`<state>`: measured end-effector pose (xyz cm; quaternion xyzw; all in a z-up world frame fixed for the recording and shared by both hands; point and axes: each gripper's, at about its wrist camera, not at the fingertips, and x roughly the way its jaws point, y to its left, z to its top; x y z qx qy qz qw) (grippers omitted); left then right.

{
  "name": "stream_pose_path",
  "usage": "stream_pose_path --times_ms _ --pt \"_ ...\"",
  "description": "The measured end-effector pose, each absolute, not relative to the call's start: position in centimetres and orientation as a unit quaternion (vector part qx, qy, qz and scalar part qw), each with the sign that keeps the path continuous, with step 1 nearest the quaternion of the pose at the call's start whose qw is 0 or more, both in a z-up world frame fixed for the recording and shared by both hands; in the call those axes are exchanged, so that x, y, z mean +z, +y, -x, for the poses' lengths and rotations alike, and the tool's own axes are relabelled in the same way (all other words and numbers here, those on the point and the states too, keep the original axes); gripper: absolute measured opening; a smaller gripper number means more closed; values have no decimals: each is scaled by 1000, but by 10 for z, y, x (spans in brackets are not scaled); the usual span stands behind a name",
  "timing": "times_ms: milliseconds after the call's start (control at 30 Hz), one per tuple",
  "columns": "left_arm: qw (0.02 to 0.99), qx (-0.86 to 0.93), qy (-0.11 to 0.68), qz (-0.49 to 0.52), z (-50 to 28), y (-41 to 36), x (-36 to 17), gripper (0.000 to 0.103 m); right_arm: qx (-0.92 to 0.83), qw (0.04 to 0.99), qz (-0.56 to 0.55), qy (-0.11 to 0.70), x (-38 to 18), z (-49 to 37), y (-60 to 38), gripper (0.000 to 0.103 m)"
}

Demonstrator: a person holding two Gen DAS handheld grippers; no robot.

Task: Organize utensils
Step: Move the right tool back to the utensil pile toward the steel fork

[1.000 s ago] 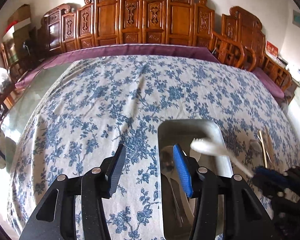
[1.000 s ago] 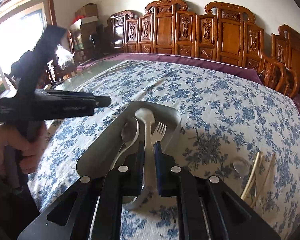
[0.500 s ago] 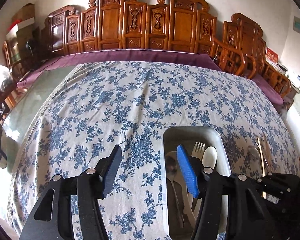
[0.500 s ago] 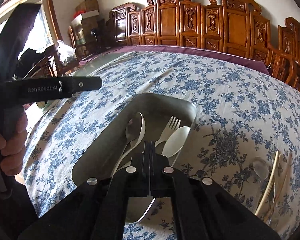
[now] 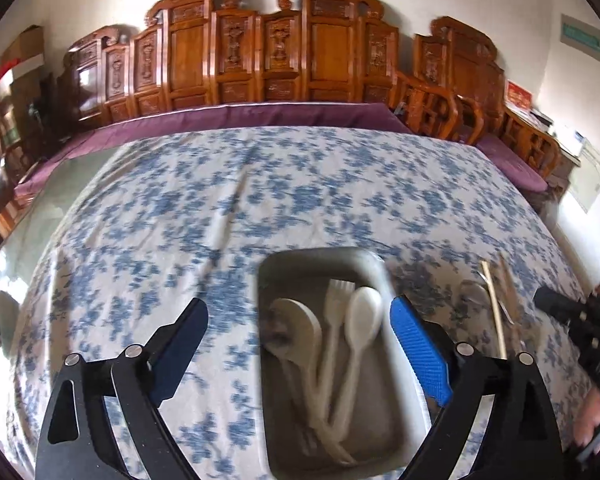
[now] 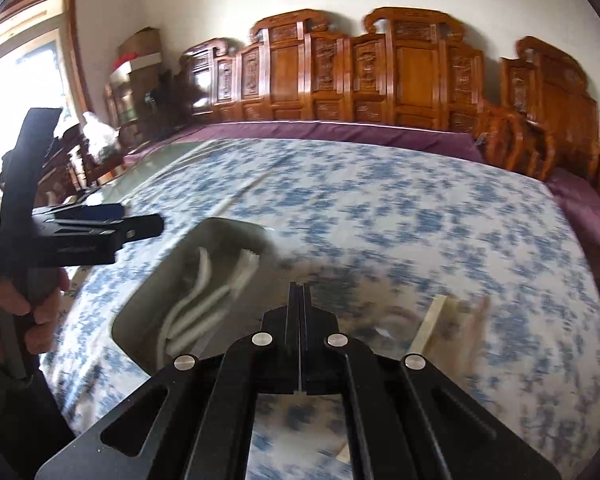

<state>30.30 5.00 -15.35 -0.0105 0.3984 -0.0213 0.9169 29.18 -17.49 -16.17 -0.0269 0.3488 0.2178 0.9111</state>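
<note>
Released a moment ago by the right gripper [image 6: 299, 344], the white spoon [image 5: 362, 316] is now lying in the grey tray [image 5: 318, 258] beside the white fork [image 5: 334, 294] and another spoon [image 5: 296, 320]. That gripper is sitting fully closed on nothing and swinging away from the tray toward the chopsticks [image 6: 432, 326] waiting on the floral counter [image 6: 380, 216]. One more utensil is sorted; the chopsticks and what is looking like a clear spoon [image 5: 474, 294] are remaining outside. The left gripper [image 5: 300, 320] is opening wide, empty, its fingers straddling the tray's left wall, the utensils lying just beyond and between them.
</note>
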Motion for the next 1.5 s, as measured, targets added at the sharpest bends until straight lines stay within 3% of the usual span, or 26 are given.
stream_pose_path --times_ms 100,267,867,1500 --pt "917 -42 397 2 -297 28 -154 90 190 918 24 348 -157 -289 -208 2" --pt "914 -80 398 -14 -287 -9 -156 90 151 919 32 364 -169 -291 -253 18" --pt "893 -131 427 -59 -272 -81 -193 90 132 884 -17 448 -254 -346 -262 18" --pt "880 -142 445 -83 -266 -102 -215 90 131 864 -77 481 -273 -358 -271 18"
